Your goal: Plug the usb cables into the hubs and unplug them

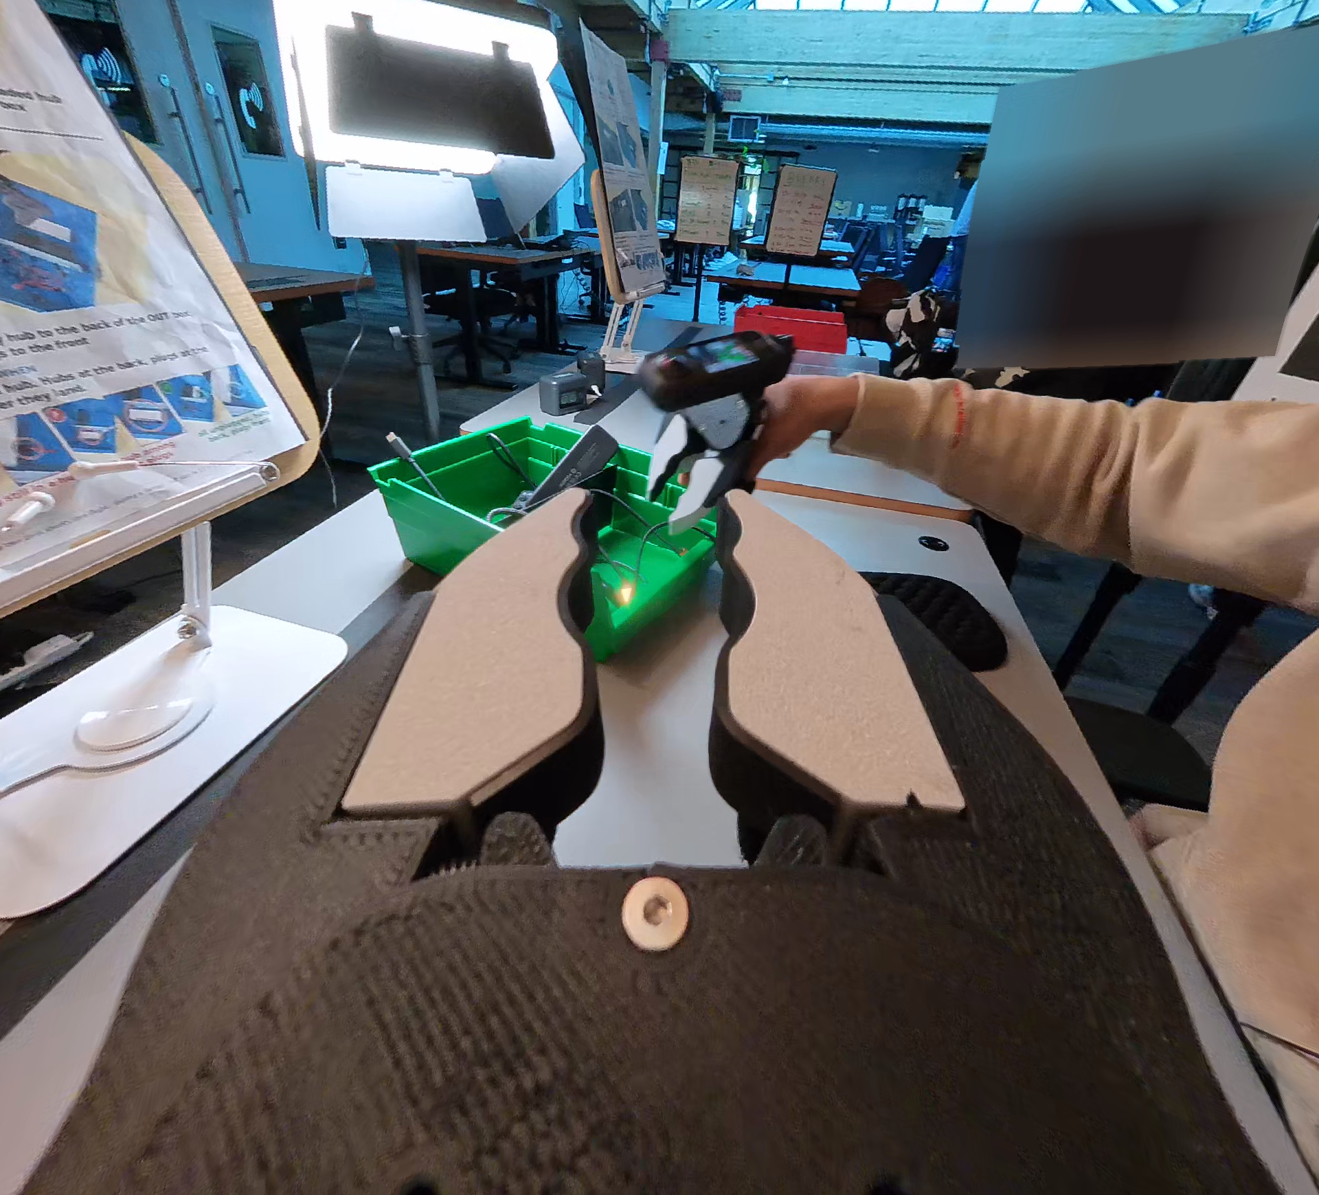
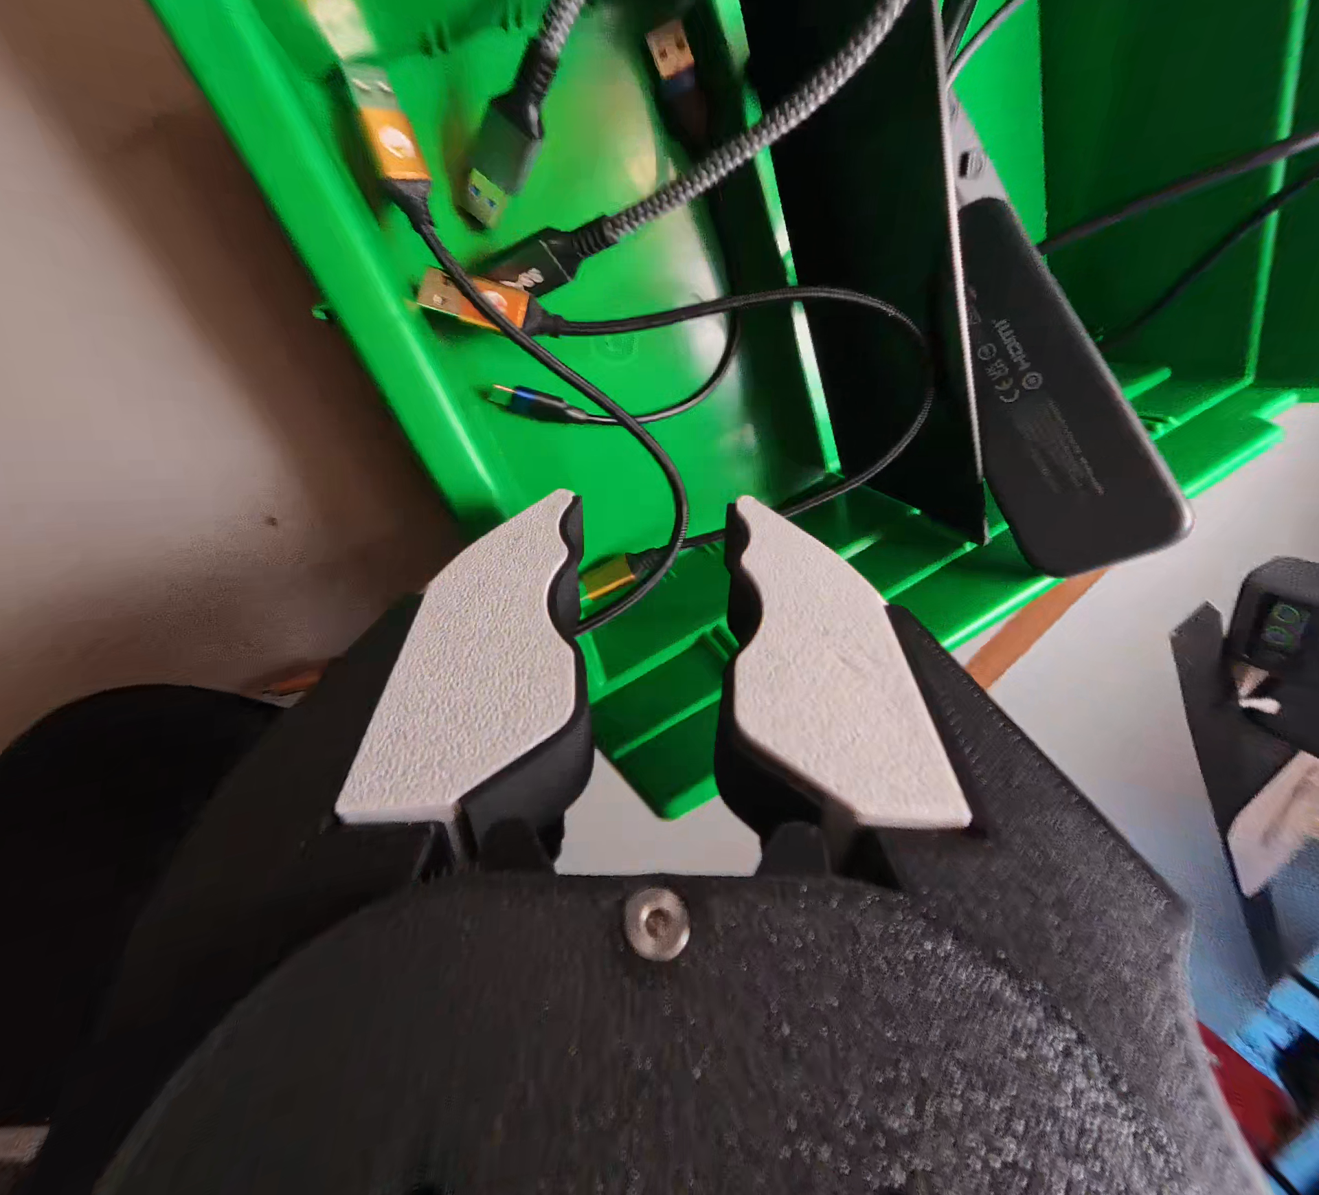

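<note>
Several loose cables [image 2: 714,161] lie crossed in the near-left compartment of the green bin [image 2: 300,275] on the counter [image 1: 885,539], while a dark hub [image 2: 1056,418] leans on the divider to the right. Tangling looks like the main risk: lifting one plug could drag its neighbours, or the hub could topple. Right tongs [image 2: 653,511] hover parted above the bin's near rim, holding nothing, a small orange plug [image 2: 607,575] showing between them. Left tongs [image 1: 653,504] wait nearer, also apart and empty.
</note>
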`<state>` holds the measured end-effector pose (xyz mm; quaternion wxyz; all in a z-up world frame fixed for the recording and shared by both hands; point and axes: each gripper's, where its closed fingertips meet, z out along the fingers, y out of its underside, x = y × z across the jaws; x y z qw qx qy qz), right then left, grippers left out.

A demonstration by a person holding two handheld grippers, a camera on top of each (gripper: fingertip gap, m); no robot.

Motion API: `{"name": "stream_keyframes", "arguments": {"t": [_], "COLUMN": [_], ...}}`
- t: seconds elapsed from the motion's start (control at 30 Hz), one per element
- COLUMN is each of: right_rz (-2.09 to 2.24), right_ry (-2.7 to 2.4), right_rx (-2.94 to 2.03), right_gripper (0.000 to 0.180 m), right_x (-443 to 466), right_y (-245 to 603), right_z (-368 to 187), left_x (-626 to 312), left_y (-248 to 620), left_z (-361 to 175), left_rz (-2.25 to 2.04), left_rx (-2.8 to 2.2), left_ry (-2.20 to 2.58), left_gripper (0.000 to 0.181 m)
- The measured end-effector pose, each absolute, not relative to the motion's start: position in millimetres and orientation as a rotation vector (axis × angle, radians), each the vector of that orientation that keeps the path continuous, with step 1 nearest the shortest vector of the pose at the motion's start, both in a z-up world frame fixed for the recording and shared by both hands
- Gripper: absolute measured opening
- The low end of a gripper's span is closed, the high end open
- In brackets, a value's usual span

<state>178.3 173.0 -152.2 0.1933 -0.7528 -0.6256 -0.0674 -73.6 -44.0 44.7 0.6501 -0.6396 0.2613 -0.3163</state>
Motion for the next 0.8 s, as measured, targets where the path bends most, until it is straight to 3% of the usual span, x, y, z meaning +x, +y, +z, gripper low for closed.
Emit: {"name": "stream_keyframes", "arguments": {"t": [0.1,0.17,0.3,0.57,0.8], "right_rz": [-0.274,-0.341,-0.385,-0.291,-0.391], "right_ry": [-1.849,-1.923,-1.972,-1.703,-1.595], "right_rx": [-2.283,-2.316,-2.229,-1.897,-1.897], "right_gripper": [0.031,0.006,0.004,0.004,0.005], "right_x": [186.8,191.4,184.4,144.0,156.1], "right_y": [181.6,183.8,187.7,227.9,269.9], "right_z": [-176.2,-186.7,-177.1,-81.0,-108.7], "left_x": [-70.8,-74.0,-93.1,-127.2,-135.8], "left_y": [-53.8,-65.7,-96.5,-138.1,-143.8], "left_z": [39.4,31.3,-0.5,-60.6,-76.8], "left_rz": [-0.683,-0.645,-0.572,-0.594,-0.611], "left_rx": [-1.483,-1.516,-1.611,-1.685,-1.686], "left_ry": [0.601,0.604,0.585,0.406,0.334], "left_gripper": [0.031,0.031,0.032,0.032,0.032]}}
